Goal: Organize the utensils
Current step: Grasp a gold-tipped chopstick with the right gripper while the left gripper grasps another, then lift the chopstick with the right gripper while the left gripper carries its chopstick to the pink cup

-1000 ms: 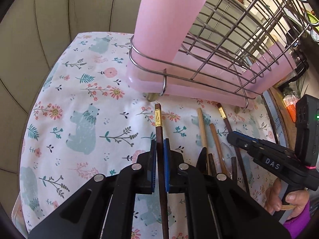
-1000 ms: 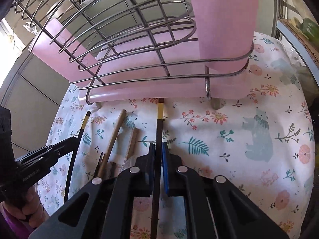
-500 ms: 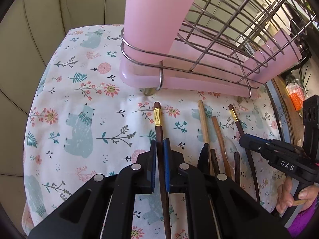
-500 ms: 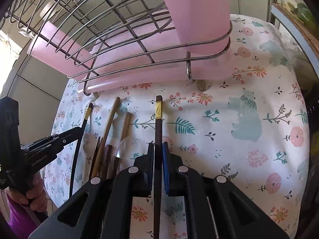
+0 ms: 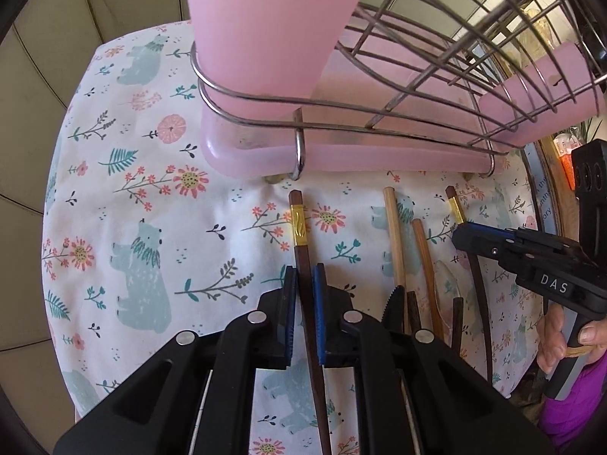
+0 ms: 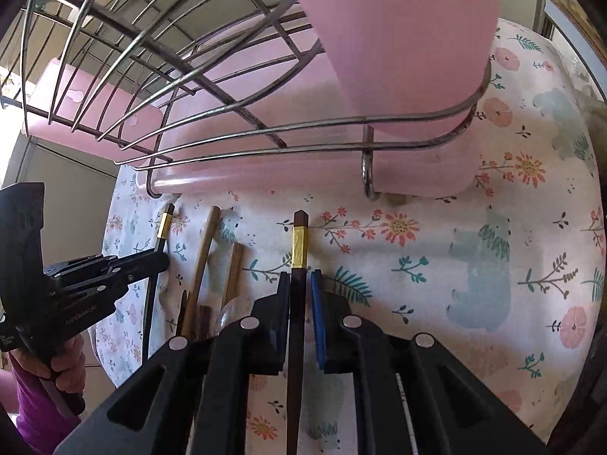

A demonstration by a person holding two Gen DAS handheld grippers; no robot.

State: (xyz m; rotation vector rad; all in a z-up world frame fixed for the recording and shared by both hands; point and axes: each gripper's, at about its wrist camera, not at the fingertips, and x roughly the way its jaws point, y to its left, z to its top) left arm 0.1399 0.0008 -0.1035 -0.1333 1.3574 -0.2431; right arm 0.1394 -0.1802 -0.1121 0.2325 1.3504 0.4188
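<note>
Change, rack: wire rack fills more of both views than 0.5 s ago, so both cameras sit closer to it.
Change, chopsticks: each lies by the same printed flower as before, not shifted on the floral cloth.
Change, claws: pad spacing looks the same as 1.0 s ago.
Left claw: narrow, one blue pad on each side of the left banded chopstick. Whether the pads press it cannot be told.
Right claw: narrow around the right banded chopstick. The stick is against one pad and a thin strip of cloth shows at the other, so it is not clamped.
Task thing, place: both banded chopsticks lie flat on the cloth-covered tabletop, tips pointing at the rack on the far side and stopping just short of the pink tray.
Count, banded dark chopsticks: 2, one at each end of the row.
Count, plain wooden sticks: 2, side by side between the banded ones.
Count, clear spoon: 1, beside the wooden sticks.
Count, dark handles: 2 seen, ends hidden behind the left claw.
Count, serrated dark piece: 1, mostly hidden.
Count, pink boards: 2, upright in the rack.
Count, rack: 1. Tray: 1, under it.
</note>
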